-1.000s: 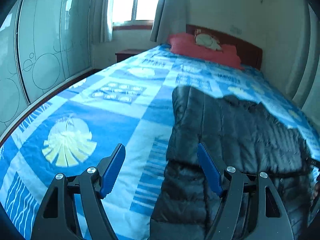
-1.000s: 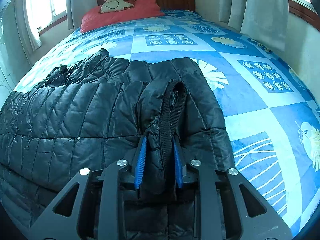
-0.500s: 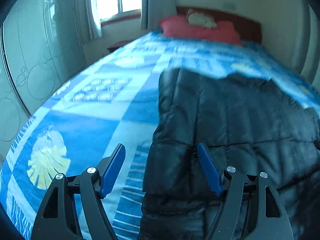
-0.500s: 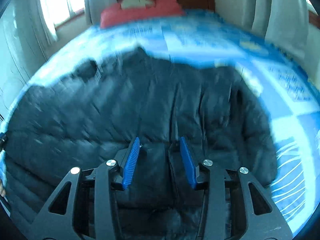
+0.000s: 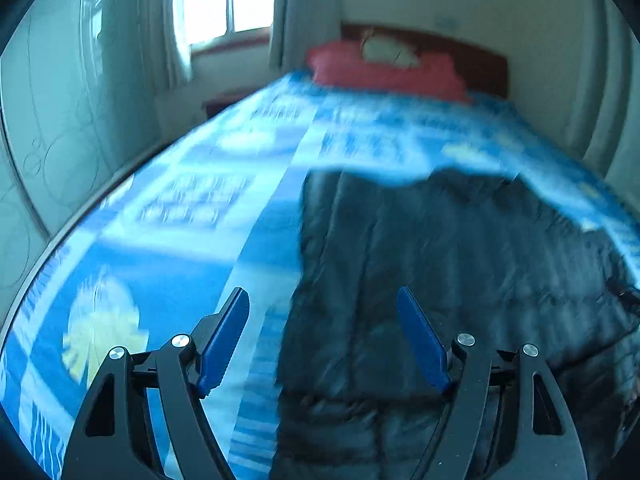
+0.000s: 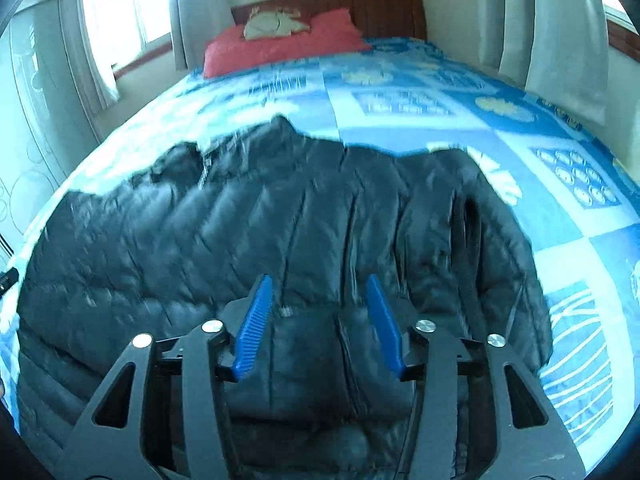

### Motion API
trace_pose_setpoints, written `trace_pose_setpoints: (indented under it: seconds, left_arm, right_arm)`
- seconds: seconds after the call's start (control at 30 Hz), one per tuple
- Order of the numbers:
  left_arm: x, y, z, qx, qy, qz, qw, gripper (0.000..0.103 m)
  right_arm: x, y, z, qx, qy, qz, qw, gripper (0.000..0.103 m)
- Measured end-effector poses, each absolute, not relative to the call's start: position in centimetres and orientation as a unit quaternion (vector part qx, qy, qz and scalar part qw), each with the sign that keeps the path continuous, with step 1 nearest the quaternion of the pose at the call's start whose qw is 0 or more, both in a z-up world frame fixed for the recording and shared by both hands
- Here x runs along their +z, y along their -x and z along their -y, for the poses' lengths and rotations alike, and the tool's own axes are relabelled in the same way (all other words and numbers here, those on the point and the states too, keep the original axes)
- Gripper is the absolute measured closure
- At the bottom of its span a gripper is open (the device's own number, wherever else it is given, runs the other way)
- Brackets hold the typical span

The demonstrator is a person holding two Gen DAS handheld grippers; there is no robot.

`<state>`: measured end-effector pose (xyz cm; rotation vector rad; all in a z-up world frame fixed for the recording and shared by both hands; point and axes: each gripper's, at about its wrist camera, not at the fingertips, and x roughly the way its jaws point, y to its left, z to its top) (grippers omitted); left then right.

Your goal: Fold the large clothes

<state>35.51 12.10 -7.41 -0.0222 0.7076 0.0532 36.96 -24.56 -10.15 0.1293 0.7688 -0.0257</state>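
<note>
Both grippers hang over the black jacket (image 6: 280,224) spread flat on the blue bedspread (image 6: 420,92). Right gripper (image 6: 320,320) has just been opening, nothing between its pads, the jacket beneath. Left gripper (image 5: 322,334) stands wide, straddling the jacket's left edge.

The left gripper (image 5: 322,300) points forward and down. Its two blue fingers (image 5: 224,336) stand far apart, and nothing is pinched between them. The right gripper (image 6: 320,288) points forward and down too. Its blue fingers (image 6: 254,326) have just been moving apart, and now there is a clear gap between them. They do not press on anything. Both grippers look a bit blurry in the pictures.
</note>
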Motion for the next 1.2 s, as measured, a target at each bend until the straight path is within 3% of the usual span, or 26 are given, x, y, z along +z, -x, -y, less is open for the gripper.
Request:
trace_pose_setpoints:
  seconds: [0.13,0.37,0.5,0.7,0.9,1.03,1.2]
  left_arm:
    - [-7.3,-39.2,-9.8,0.018,-0.011,-0.335,0.942,0.027]
    - [-14.0,-44.8,-9.1,0.053,-0.039,-0.413,0.908,0.023]
    - [-12.3,-44.3,-8.9,0.058,-0.042,-0.409,0.91,0.024]
    - [-9.1,-43.8,-9.7,0.03,-0.01,-0.336,0.941,0.024]
    - [-15.1,-48.0,-12.4,0.039,0.048,-0.437,0.897,0.019]
    - [-15.2,-48.2,-12.0,0.047,0.037,-0.44,0.896,0.017]
    - [-13.5,-46.0,-14.2,0.039,0.104,-0.443,0.89,0.018]
  right_arm:
    - [-10.1,-39.9,24.0,-0.022,-0.054,-0.378,0.924,0.052]
    - [-13.7,-43.0,24.4,-0.024,-0.05,-0.414,0.909,0.044]
    - [-12.3,-42.7,24.0,-0.031,-0.048,-0.406,0.912,0.044]
    - [-11.0,-43.8,22.0,0.003,-0.045,-0.384,0.922,0.044]
    - [-13.8,-45.4,21.0,-0.008,-0.024,-0.401,0.916,0.038]
    - [-13.7,-45.3,21.0,-0.009,-0.024,-0.399,0.916,0.037]
    - [-11.9,-42.2,21.8,0.0,-0.038,-0.388,0.921,0.036]
